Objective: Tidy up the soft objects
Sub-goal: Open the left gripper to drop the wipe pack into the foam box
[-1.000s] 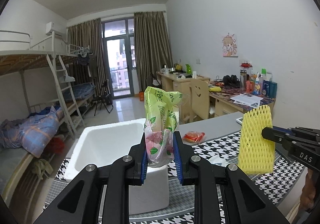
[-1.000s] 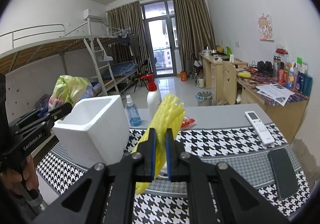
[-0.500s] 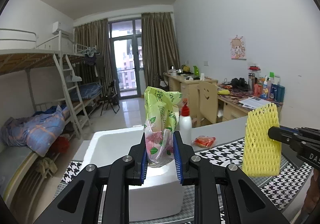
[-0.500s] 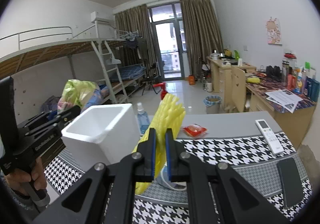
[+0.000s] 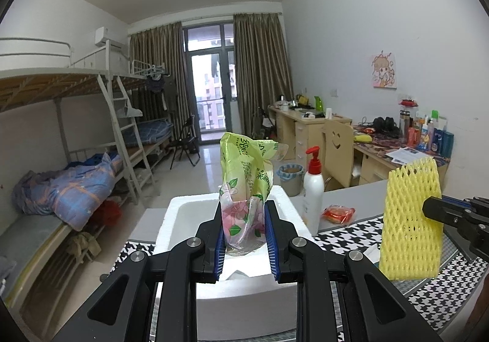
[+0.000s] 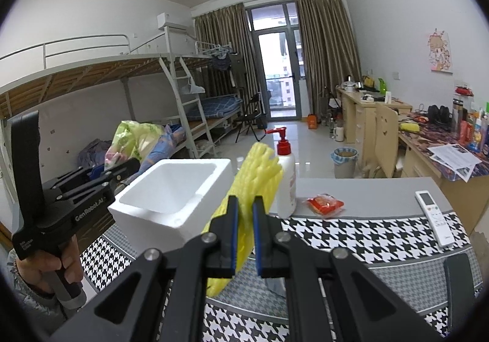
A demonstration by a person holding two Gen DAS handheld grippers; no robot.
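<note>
- Left gripper [image 5: 244,227] is clamping a green floral plastic bag [image 5: 244,186]; its blue-padded fingers [image 5: 220,238] are pressing on the bag's lower end, narrow gap between them, bag standing upright above them.
- Bag is hanging over the open white foam box [image 5: 189,213], lower end just above the box cavity, not resting inside.
- Right gripper [image 6: 244,227] is pinching a yellow foam net sleeve [image 6: 258,171]; fingers nearly closed, sleeve squashed flat between the pads, top fanning up, bottom hanging below.
- In the left wrist view the sleeve [image 5: 411,218] is sitting to the right of the box, held in the air above the houndstooth mat [image 5: 440,296], not touching the box.
- Box is sitting on the tabletop [image 6: 366,189], at the mat's left end.
- White pump bottle with red top [image 6: 285,177] is standing just beside the box; small red packet [image 6: 325,203] is lying on the grey tabletop beyond it.
- White remote [image 6: 434,216] is lying near the right edge, dark phone [image 6: 461,274] nearer the camera on the mat.
- A hand [image 6: 45,268] is gripping the left gripper's handle at the lower left of the right wrist view.
</note>
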